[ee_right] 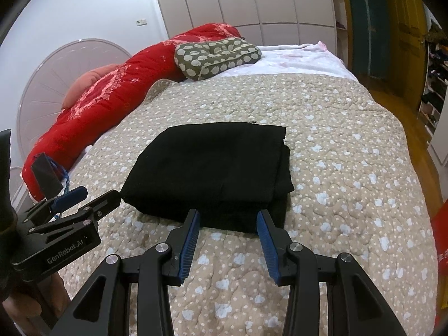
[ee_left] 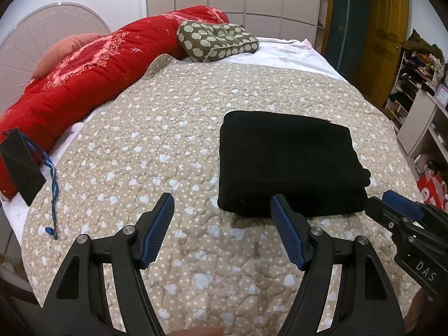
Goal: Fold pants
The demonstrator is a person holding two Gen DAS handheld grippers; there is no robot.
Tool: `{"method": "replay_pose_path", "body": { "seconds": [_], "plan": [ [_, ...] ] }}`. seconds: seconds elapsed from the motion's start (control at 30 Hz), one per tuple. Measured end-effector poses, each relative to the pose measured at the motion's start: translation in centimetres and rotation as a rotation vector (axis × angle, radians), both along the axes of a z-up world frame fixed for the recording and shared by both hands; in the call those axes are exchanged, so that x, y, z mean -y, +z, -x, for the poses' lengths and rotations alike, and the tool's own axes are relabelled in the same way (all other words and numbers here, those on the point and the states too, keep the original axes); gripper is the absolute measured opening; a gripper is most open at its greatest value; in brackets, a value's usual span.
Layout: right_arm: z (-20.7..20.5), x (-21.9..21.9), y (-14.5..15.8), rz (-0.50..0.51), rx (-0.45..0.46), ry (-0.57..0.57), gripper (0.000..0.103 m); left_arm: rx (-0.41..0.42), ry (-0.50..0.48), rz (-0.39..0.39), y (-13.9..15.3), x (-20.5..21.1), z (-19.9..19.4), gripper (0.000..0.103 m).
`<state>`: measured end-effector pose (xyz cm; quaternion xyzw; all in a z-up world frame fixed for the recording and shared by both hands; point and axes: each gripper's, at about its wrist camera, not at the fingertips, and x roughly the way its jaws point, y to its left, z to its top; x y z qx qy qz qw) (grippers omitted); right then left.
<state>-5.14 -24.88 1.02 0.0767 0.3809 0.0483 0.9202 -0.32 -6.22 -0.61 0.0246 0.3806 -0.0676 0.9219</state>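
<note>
The black pants (ee_left: 288, 162) lie folded into a thick rectangle on the beige quilt (ee_left: 156, 145). They also show in the right wrist view (ee_right: 212, 168). My left gripper (ee_left: 222, 204) is open and empty, just short of the stack's near left corner. My right gripper (ee_right: 228, 217) is open and empty, its tips at the stack's near edge. The right gripper also shows at the right edge of the left wrist view (ee_left: 397, 204). The left gripper shows at the left of the right wrist view (ee_right: 84, 196).
A red duvet (ee_left: 84, 75) and an olive patterned cushion (ee_left: 218, 40) lie at the head of the bed. A black bag with a blue cord (ee_left: 21, 165) sits at the left edge. Shelves (ee_left: 420, 89) and a yellow door (ee_left: 383, 36) stand to the right.
</note>
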Motion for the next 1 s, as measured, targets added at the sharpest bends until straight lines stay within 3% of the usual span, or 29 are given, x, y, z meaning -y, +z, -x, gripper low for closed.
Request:
{"method": "replay_pose_path", "body": {
  "seconds": [1.0],
  "plan": [
    [0.6, 0.4, 0.8, -0.007, 0.016, -0.012, 0.041, 0.037, -0.020, -0.033, 0.7, 1.3, 0.9, 0.072]
  ]
}}
